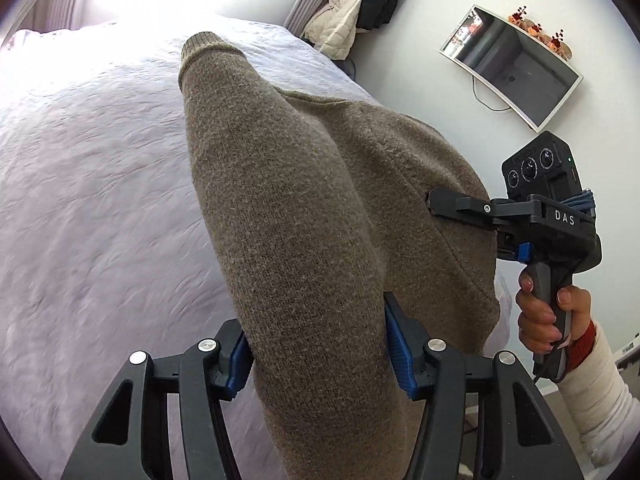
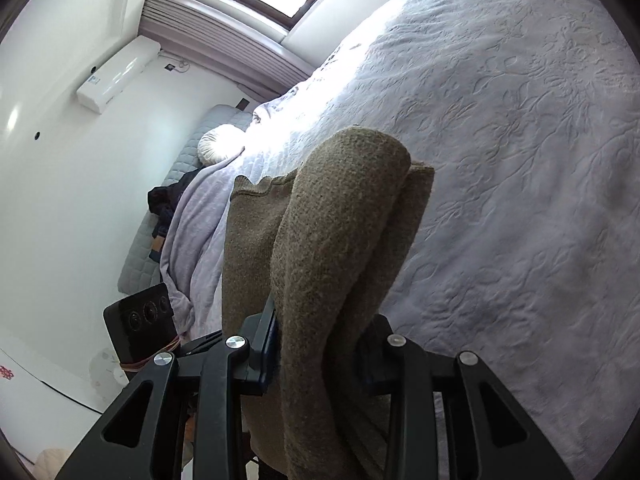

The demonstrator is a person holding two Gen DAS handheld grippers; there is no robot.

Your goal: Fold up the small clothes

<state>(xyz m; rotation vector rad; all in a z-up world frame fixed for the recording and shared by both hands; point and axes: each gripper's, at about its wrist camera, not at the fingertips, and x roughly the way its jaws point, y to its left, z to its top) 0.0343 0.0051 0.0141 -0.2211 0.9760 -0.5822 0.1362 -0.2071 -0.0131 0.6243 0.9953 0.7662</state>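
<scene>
Both claws [image 1: 320, 354] [image 2: 316, 354] pinch a thick olive-brown knit sweater [image 1: 304, 208].

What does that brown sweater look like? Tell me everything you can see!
The sweater is fuzzy brown-olive knit with a ribbed cuff on one sleeve. It is bunched and draped, lifted over the pale quilted bed. The left gripper and right gripper each pinch a fold of it.

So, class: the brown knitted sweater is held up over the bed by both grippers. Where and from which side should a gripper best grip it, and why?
Grip the brown knitted sweater at its outer edges, one gripper per side, coming in sideways. The left gripper and right gripper each have jaws closed on a fold of knit, so the limp cloth hangs spread over the bed.
</scene>
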